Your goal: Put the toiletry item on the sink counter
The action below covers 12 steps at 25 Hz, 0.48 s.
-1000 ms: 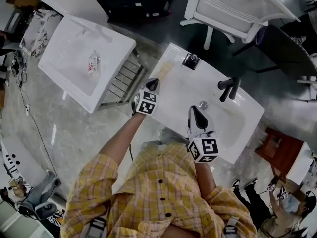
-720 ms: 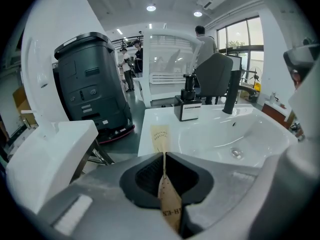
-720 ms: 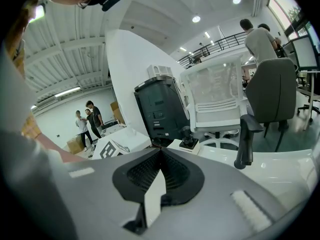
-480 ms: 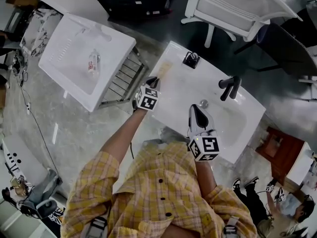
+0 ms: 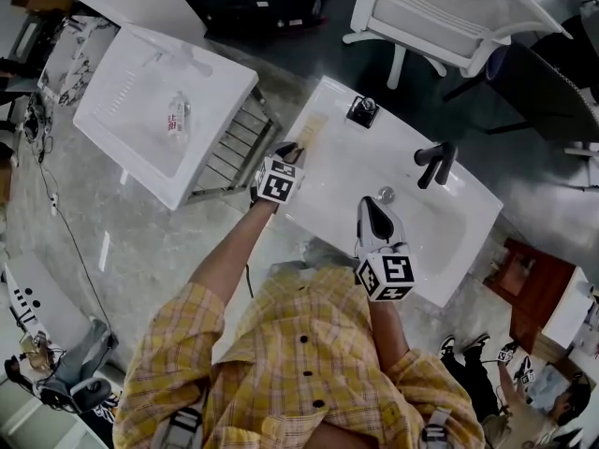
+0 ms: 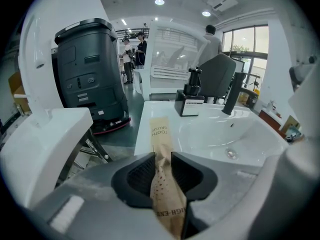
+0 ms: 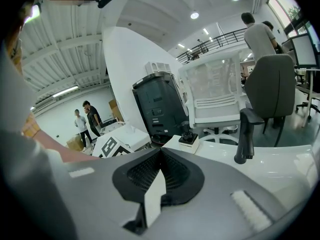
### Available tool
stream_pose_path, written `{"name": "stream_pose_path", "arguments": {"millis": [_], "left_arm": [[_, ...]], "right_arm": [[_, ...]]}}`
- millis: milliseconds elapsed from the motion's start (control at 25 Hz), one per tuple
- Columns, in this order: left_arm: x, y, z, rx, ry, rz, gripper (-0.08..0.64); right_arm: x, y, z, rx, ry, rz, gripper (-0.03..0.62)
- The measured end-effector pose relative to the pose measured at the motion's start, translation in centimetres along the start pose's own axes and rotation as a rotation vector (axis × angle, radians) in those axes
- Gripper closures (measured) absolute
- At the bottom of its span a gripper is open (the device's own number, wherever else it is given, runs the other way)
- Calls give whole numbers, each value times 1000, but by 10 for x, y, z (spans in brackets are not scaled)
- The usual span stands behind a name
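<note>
The toiletry item is a brown paper toothbrush packet point(image 5: 312, 131) point(image 6: 161, 133). Its far end lies on the left end of the white sink counter point(image 5: 329, 99) point(image 6: 143, 115). Its near end stands between the pads of my left gripper point(image 5: 289, 152) point(image 6: 163, 166), whose jaws are opening and no longer squeeze it. My right gripper point(image 5: 369, 206) point(image 7: 161, 156) hovers over the basin near the drain point(image 5: 384, 195), shut with nothing in it.
A black faucet point(image 5: 432, 165) and a black soap dispenser point(image 5: 361, 112) stand at the counter's back edge. Left of the sink are a metal rack point(image 5: 234, 152) and a second white unit point(image 5: 112, 148) with a small bottle point(image 5: 176, 118). A white chair point(image 5: 440, 17) stands behind.
My left gripper's jaws have parted around the packet while it stayed at the counter's left end. The right gripper has hardly moved.
</note>
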<state>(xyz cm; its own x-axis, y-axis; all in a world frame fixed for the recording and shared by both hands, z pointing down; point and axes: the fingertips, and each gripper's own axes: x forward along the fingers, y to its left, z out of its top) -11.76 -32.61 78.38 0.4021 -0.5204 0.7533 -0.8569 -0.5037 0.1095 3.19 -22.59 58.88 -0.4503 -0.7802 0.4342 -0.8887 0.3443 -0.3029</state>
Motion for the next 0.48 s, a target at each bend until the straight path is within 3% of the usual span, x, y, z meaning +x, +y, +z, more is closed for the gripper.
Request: {"name": "stream_pose_path", "arguments": {"millis": [480], "left_arm": [[-11,-1,7,-20,-20,0,418]], "right_arm": [[-6,5,1,-15,-6,8,591]]}}
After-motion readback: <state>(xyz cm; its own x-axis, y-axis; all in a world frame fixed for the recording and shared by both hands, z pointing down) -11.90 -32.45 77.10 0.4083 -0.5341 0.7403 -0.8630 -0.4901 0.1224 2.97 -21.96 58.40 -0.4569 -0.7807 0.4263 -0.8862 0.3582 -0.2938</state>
